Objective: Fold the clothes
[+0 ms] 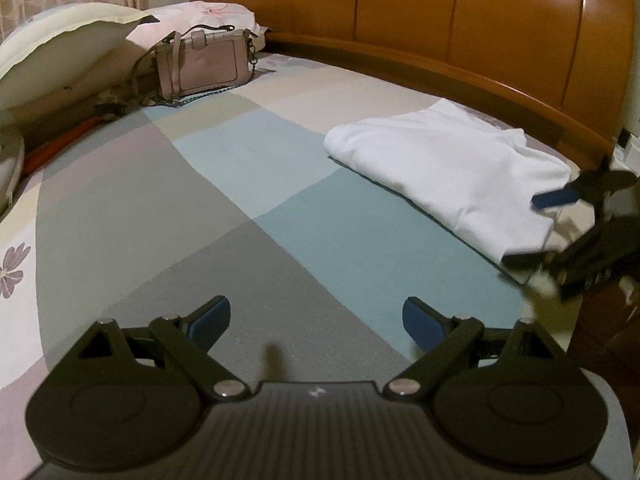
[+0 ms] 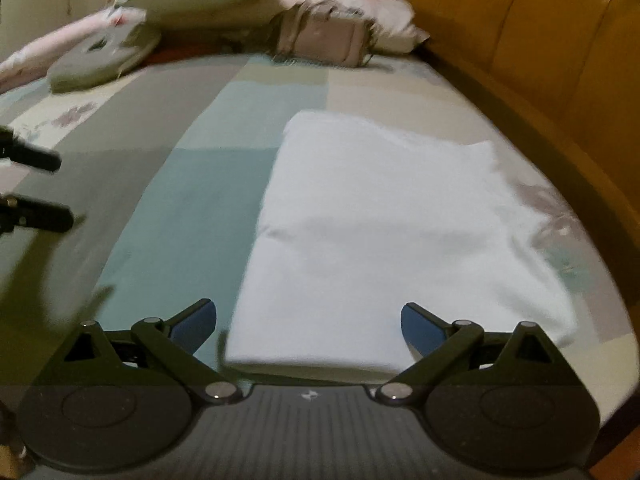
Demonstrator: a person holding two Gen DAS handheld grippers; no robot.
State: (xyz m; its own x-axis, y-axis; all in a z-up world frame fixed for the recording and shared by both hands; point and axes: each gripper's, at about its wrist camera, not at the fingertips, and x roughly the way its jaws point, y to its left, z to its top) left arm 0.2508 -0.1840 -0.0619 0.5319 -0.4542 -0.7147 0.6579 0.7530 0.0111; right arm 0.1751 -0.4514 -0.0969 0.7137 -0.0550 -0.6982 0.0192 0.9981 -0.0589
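- Lying flat on a bed (image 1: 248,184), a white garment (image 1: 448,168) is folded into a neat rectangle; it sits on the side of the bed nearest a glossy wooden headboard (image 1: 440,12).
- The bed cover is a patchwork of pale blue, grey, beige and pink squares, with a purple flower print near its edge.
- In the left wrist view, the left tool (image 1: 316,322) hovers over a bare grey and blue part of the cover, well apart from the garment. Its blue-padded fingers (image 1: 210,322) are spread wide and hold nothing.
- In the right wrist view, the right tool (image 2: 308,326) hangs over the near edge of the same white garment (image 2: 384,232). Its fingers are also spread wide, one over the cloth and one just past the cloth's left edge. Whether they touch the cloth cannot be told.
- From the left wrist view, the right tool (image 1: 532,228) shows as a blurred dark shape at the near corner of the garment.
- From the right wrist view, the two dark fingers of the left tool (image 2: 56,188) show at the left edge.
- At the far end of the bed stand a pink handbag (image 1: 202,66) with a chain strap and a pale pillow (image 1: 60,48) beside it.
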